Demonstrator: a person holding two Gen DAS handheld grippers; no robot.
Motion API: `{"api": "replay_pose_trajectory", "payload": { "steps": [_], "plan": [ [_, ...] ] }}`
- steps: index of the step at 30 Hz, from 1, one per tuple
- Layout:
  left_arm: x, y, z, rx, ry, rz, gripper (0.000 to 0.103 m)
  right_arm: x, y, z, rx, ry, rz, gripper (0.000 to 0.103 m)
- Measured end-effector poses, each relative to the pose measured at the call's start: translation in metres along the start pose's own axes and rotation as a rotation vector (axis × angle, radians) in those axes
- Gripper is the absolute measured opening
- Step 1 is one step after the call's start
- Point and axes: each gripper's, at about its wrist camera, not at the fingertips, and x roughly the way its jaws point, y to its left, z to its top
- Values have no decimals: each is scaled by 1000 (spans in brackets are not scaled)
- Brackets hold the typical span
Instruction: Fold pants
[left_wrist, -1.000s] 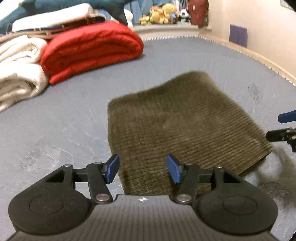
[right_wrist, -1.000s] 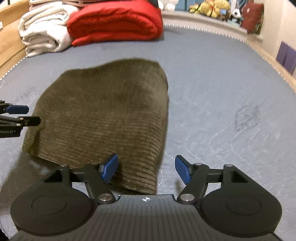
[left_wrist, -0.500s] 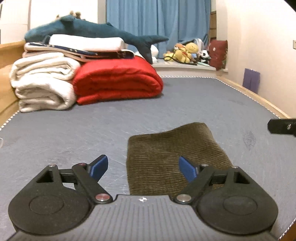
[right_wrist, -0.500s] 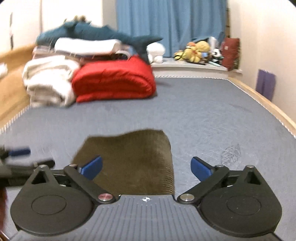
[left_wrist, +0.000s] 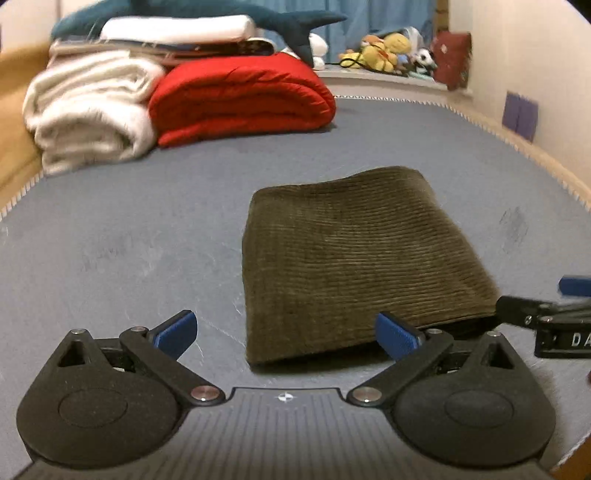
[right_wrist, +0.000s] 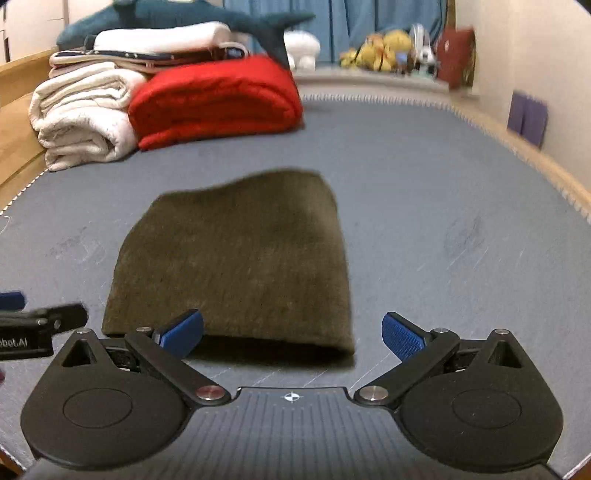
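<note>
At the far end of the bed (left_wrist: 129, 229) we see a red folded quilt (left_wrist: 240, 99) beside a roll of white blankets (left_wrist: 88, 110), with a blue plush shark (left_wrist: 207, 11) lying across the pile on top. A cluster of stuffed toys (left_wrist: 384, 51) sits on the ledge beyond, and a purple patch (left_wrist: 521, 114) shows on the wall to the right. Nothing lies between our tools and the garment.

The pants (left_wrist: 354, 254), olive corduroy, lie folded into a compact rectangle flat on the grey bed cover, near its middle and well apart from the bedding pile.

Compared with half a second ago, both cameras tilt down again: the curtain has nearly left view and the pants fill more of the frame. Against a second ago, the fingers are spread much wider.

Our left hand-held gripper (left_wrist: 286, 334) hovers low over the near left corner of the pants, released, its blue pads apart and holding nothing. Our right hand-held gripper (right_wrist: 291, 332) hovers at the near right edge, likewise released and empty. Each tool shows at the edge of the other's view, flanking the fold's near end.
</note>
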Motion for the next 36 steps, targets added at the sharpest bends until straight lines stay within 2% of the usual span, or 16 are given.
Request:
{"api": "replay_pose_trajectory", "payload": {
  "steps": [3,5,9,12,16,36],
  "plan": [
    [15,6,2,-66,73,-47,103,12,2,0,-24,14,-37,102],
    [17,11,2,-105,95,-61,103,21,2,1,-13,41,-54,102],
    [21,11,1,-111,88,-60,103,32,3,1,33,102,-47,102],
    [27,12,-1,-102,103,-55,103,32,5,3,40,90,-22,102],
    [32,17,-4,-124,130,-53,103,32,4,6,39,77,-42,102],
    [28,12,-6,-121,120,-63,103,23,0,2,43,61,-62,102]
  ]
}}
